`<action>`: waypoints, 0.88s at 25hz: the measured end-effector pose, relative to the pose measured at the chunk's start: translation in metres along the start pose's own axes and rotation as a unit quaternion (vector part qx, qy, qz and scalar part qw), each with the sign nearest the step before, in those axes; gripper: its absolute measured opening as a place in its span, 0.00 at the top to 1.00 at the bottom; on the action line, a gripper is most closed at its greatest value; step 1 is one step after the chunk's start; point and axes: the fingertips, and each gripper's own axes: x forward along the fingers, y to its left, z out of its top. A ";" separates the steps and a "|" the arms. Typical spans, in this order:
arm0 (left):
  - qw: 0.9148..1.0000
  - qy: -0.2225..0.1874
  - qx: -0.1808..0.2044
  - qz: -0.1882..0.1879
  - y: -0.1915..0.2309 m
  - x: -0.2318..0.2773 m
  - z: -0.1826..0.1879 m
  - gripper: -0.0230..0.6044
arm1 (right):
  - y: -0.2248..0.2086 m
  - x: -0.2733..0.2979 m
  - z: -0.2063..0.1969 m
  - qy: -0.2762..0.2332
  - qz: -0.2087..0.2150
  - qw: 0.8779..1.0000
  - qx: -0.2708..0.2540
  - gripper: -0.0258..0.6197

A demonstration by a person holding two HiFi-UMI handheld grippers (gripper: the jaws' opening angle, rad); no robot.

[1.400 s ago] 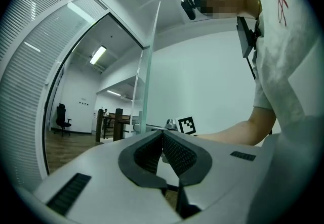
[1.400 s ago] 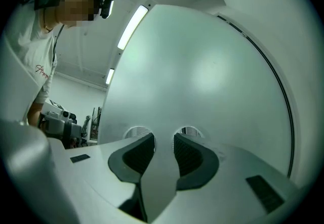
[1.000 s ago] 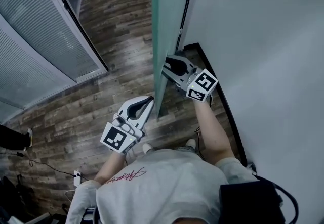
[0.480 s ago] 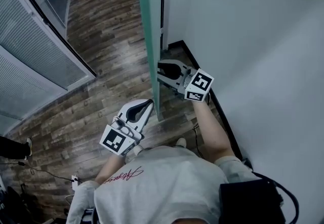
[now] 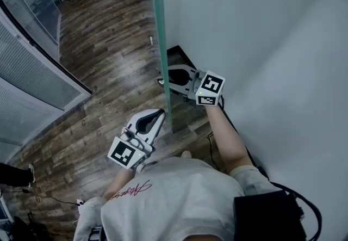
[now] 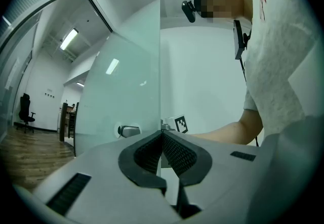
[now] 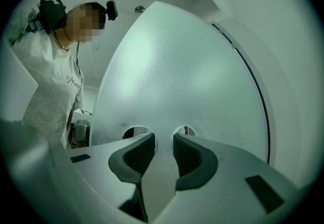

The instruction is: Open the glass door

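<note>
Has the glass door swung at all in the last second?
Yes. The glass door's near edge has swung rightward, away from the blinds partition and closer to the white wall.

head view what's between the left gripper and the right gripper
The glass door, edge-on in the head view, stands between the left gripper and right gripper.

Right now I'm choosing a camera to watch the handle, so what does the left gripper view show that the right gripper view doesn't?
Only the left gripper view: the silver metal door handle on that face of the pane, the black office chair and the brown wood-plank floor. Only the right gripper view: the thin black strip along the door's far side. Both: the frosted glass door and the person in the white T-shirt.
</note>
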 end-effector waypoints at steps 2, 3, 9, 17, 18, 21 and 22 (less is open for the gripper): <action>1.000 0.000 -0.001 -0.007 -0.009 0.015 -0.001 0.94 | -0.006 -0.017 0.003 -0.004 0.006 1.000 0.004 0.77; 1.000 0.000 -0.002 -0.010 -0.014 0.022 -0.001 0.94 | -0.009 -0.026 0.004 -0.004 0.008 1.000 0.005 0.77; 1.000 0.014 -0.005 -0.022 -0.038 0.048 -0.006 0.94 | -0.023 -0.072 0.013 -0.001 0.018 1.000 0.004 0.77; 0.999 0.010 -0.007 -0.034 -0.053 0.075 -0.008 0.94 | -0.045 -0.125 0.016 -0.002 0.002 1.000 0.008 0.78; 0.999 0.015 -0.007 -0.040 -0.054 0.077 -0.011 0.94 | -0.048 -0.131 0.016 0.001 0.000 1.000 0.008 0.78; 0.998 0.023 -0.008 -0.065 -0.053 0.083 -0.016 0.94 | -0.057 -0.145 0.016 0.014 -0.002 1.000 0.004 0.78; 0.997 0.024 -0.009 -0.076 -0.053 0.086 -0.017 0.94 | -0.060 -0.149 0.015 0.017 -0.001 1.000 0.006 0.78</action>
